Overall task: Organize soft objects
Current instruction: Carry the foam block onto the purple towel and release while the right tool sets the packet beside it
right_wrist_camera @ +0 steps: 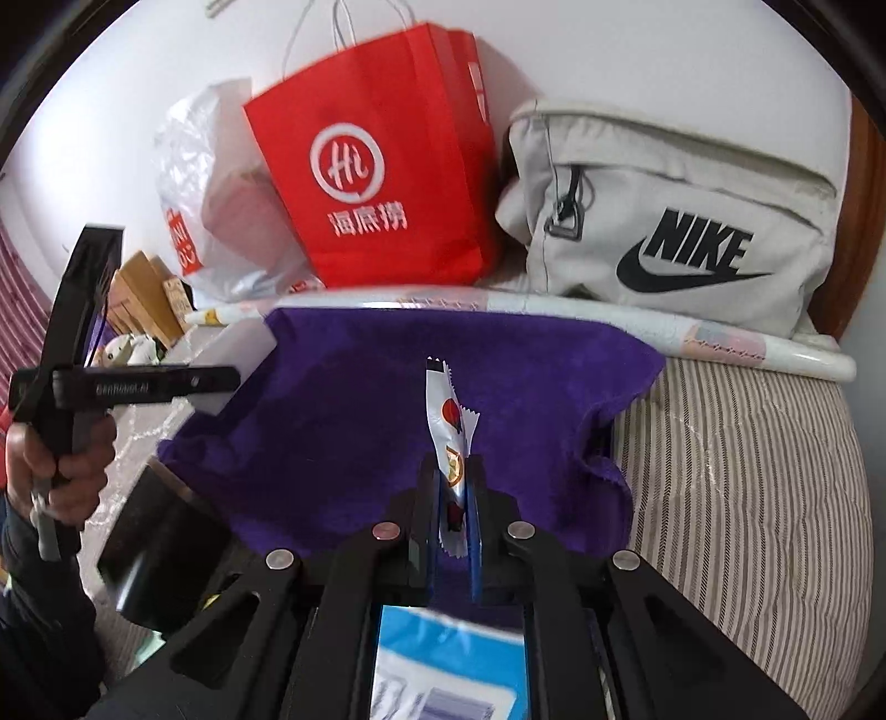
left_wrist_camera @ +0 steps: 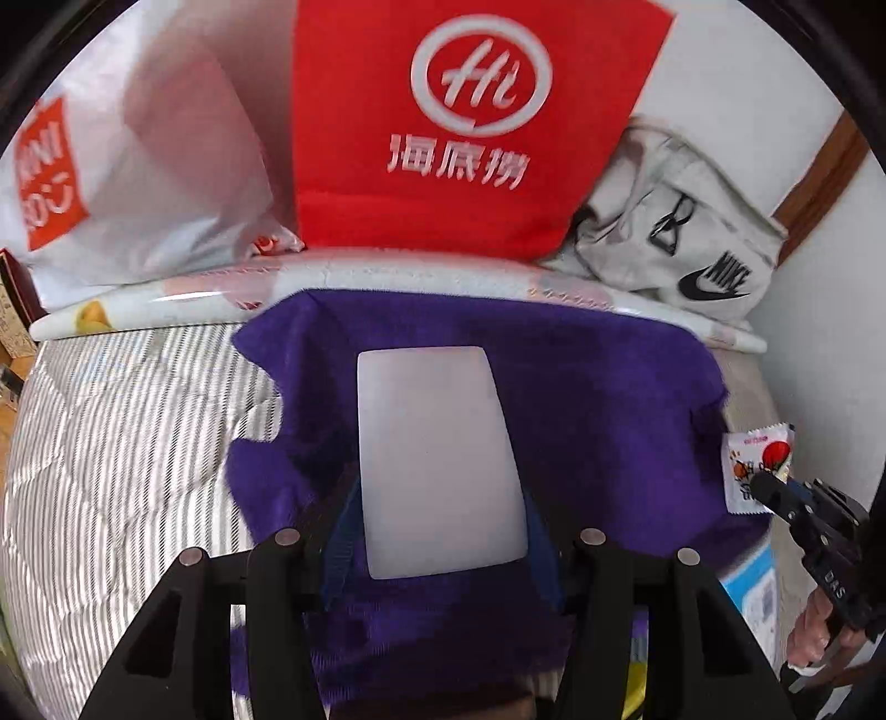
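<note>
The scene is a bed (right_wrist_camera: 747, 443) with a grey and white striped cover, standing against a white wall (right_wrist_camera: 637, 50). A purple towel (right_wrist_camera: 360, 421) lies spread on the bed, close under both grippers.

The left gripper (left_wrist_camera: 443, 531) hangs over the towel with its jaws about half open, closed on a flat white block (left_wrist_camera: 437, 459) that fills the gap between them. The right gripper (right_wrist_camera: 451, 487) has its jaws almost closed and pinches a small snack packet (right_wrist_camera: 449, 443), which stands upright on its edge above the towel. Just under the right gripper a blue and white package (right_wrist_camera: 448, 664) is partly seen; its lower part is cut off by the frame.

Behind the towel a long white roll with a printed pattern (right_wrist_camera: 554, 304) lies across the bed. Further back three bags lean at the wall: a translucent white plastic bag (right_wrist_camera: 210, 210) with a red logo, a red paper bag (right_wrist_camera: 376, 166) with white characters, and a grey Nike bag (right_wrist_camera: 664, 221) with closed zipper. Something pinkish is inside the plastic bag, but I cannot tell what. The contents of the other two bags are hidden.

At the left of the bed some cardboard boxes (right_wrist_camera: 144, 293) are seen, blurred.
</note>
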### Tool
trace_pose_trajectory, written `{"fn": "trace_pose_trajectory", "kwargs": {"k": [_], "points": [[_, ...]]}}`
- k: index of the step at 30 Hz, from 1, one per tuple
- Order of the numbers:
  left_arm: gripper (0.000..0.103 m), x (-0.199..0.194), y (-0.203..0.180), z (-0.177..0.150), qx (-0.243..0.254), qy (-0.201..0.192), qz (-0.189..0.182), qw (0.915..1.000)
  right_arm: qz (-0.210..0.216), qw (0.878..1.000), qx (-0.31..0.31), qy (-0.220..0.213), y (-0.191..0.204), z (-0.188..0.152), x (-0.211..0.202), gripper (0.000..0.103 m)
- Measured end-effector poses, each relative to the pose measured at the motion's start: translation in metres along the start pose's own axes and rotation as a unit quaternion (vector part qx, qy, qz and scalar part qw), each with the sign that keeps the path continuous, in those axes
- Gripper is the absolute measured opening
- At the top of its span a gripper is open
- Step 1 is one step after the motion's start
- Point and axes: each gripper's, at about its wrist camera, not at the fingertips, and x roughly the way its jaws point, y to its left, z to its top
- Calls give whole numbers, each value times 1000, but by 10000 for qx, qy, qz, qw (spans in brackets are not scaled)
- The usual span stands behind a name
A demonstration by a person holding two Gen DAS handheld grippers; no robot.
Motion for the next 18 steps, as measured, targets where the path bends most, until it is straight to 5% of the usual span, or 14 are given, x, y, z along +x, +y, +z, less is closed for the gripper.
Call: {"fn": "trace_pose_trajectory", "kwargs": {"k": [13, 16, 18], "points": [[53, 35, 3, 15, -32, 333, -20, 9994, 17, 9992, 201, 348, -14, 1, 25, 12], [60, 35, 4, 17, -90, 350, -129, 9993, -39, 9990, 260, 356, -19, 1, 27, 13], [74, 34, 4, 19, -105, 310, -222, 9992, -61, 9989, 287, 359, -21, 1, 27, 13]]}}
